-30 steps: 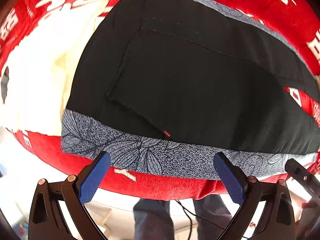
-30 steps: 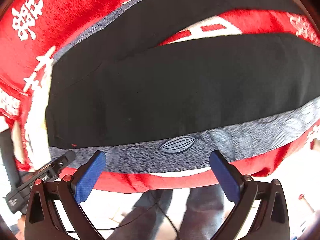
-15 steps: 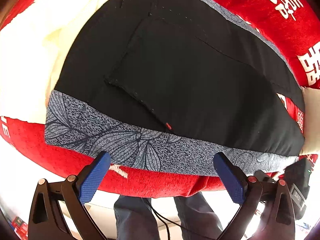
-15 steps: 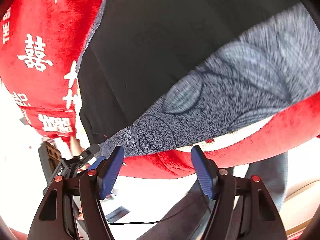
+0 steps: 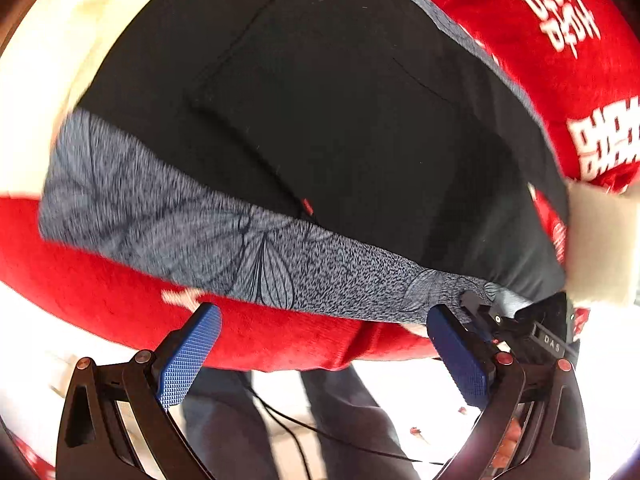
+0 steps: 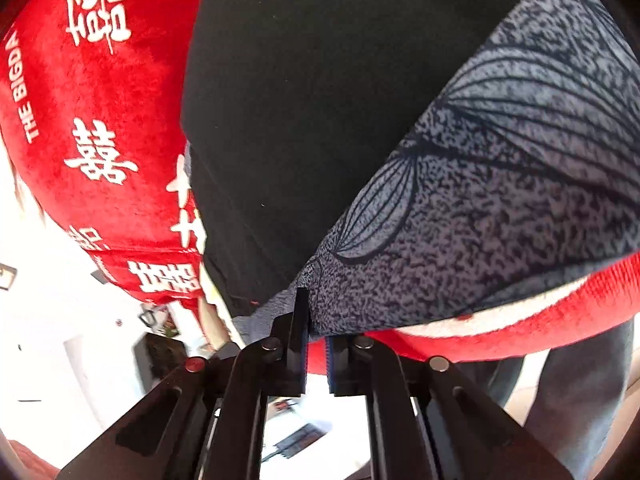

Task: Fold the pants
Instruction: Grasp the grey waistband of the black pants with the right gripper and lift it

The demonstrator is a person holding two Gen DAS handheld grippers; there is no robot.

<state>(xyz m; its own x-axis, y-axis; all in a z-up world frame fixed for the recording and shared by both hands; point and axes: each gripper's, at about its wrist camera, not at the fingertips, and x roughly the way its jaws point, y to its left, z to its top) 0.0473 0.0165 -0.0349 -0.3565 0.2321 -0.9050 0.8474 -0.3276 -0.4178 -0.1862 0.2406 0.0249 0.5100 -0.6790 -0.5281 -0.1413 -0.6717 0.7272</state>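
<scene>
The red cloth (image 6: 120, 92) under the pants (image 5: 360, 128) carries white characters and the words "THE BIGDA" at its left margin, and the right gripper body in the left view is marked "DAS". The pants lie flat on the cloth, their grey leaf-print band (image 5: 280, 264) along the near edge, with bare red cloth and then open floor below it. The left gripper (image 5: 324, 354) stands wide open, short of that band, as it did a second ago; the right gripper (image 6: 316, 344), open then, has just closed on the band's corner.
</scene>
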